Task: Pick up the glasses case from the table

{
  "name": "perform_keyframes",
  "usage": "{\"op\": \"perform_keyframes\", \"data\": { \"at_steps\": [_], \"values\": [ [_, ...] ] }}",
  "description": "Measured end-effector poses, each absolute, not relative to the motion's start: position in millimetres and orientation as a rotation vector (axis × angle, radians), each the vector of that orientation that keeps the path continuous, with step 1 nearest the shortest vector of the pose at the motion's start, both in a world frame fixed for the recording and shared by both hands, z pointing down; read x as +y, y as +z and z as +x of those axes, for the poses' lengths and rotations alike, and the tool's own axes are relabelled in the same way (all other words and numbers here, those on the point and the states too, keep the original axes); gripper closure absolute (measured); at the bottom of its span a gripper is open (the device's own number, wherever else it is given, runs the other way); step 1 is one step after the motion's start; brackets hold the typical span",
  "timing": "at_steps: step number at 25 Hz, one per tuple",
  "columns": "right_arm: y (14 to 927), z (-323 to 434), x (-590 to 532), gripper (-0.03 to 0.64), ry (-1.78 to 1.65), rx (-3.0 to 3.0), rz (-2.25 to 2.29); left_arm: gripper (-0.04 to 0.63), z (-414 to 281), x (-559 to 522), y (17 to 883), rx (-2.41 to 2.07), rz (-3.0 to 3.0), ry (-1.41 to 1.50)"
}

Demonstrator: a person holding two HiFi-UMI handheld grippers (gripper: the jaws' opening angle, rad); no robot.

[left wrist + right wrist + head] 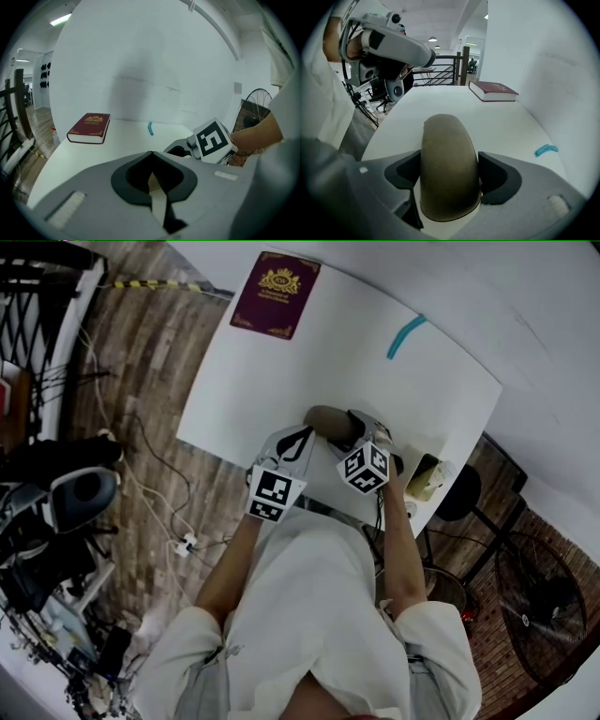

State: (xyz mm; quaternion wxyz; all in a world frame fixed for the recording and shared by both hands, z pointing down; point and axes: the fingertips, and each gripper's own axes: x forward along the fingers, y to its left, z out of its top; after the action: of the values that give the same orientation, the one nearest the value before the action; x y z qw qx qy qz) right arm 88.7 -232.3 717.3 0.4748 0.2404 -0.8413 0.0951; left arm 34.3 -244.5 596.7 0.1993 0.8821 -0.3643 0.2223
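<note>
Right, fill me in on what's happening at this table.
A person stands over a white table with a gripper in each hand. The right gripper has its jaws closed on the brown glasses case; whether the case is off the tabletop can't be told. The left gripper hangs beside it, jaws together and empty. A maroon book and a small blue item lie further along the table.

Lab-like workspace: white table (375, 399), tangled floor cables (155, 460), power strip (185, 545), fan (548, 601), stacked equipment (56, 512)
</note>
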Motion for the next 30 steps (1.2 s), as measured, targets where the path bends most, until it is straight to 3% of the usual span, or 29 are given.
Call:
{"op": "perform_keyframes", "data": {
  "at_steps": [14, 30],
  "values": [
    [670, 101, -234, 0.249, 0.26, -2.142, 0.822, 0.578, 36, -236, 578, -1.036, 2.526, 0.595],
    [527, 148, -224, 0.249, 0.092, -2.285, 1.254, 0.578, 55, -232, 509, -1.06, 2.707, 0.494]
  ]
}}
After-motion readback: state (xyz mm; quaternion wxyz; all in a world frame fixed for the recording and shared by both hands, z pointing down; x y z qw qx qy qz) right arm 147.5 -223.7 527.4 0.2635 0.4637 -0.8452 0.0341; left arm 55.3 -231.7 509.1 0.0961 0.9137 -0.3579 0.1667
